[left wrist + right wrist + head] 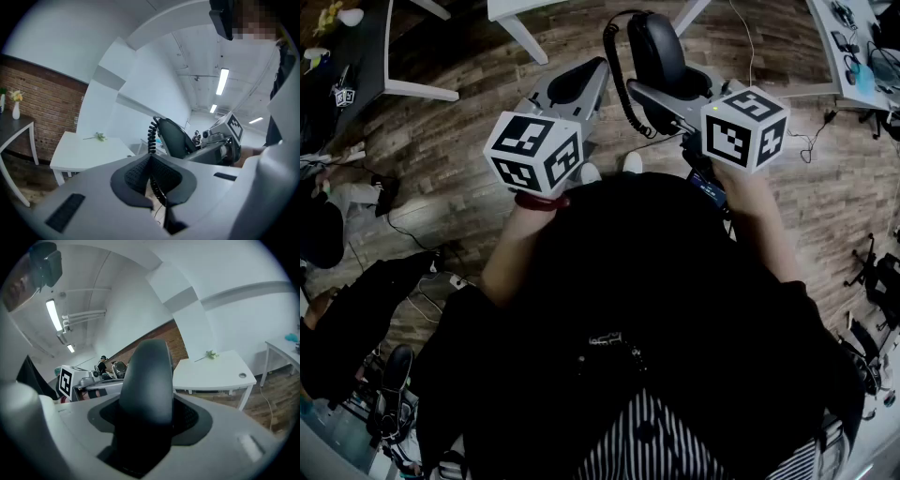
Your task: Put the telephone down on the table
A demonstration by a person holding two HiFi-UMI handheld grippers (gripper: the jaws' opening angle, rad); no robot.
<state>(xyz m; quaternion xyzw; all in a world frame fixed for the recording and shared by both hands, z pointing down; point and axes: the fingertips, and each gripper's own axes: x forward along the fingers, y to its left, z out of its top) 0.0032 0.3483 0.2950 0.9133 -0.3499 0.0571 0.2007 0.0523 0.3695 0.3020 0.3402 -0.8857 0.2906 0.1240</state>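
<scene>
The head view is dim and murky, the wooden floor [441,187] dull and the dark clothing [656,309] nearly featureless. Both gripper views are brighter, lit by ceiling strip lights [222,82] (they glare white). Fisheye bending curves the walls [61,37], and the corners go black. The telephone [147,376] looms soft and unfocused near the lens.

Head view looks steeply down; both gripper views look outward, nearly level, sharing the white table [89,152]
</scene>
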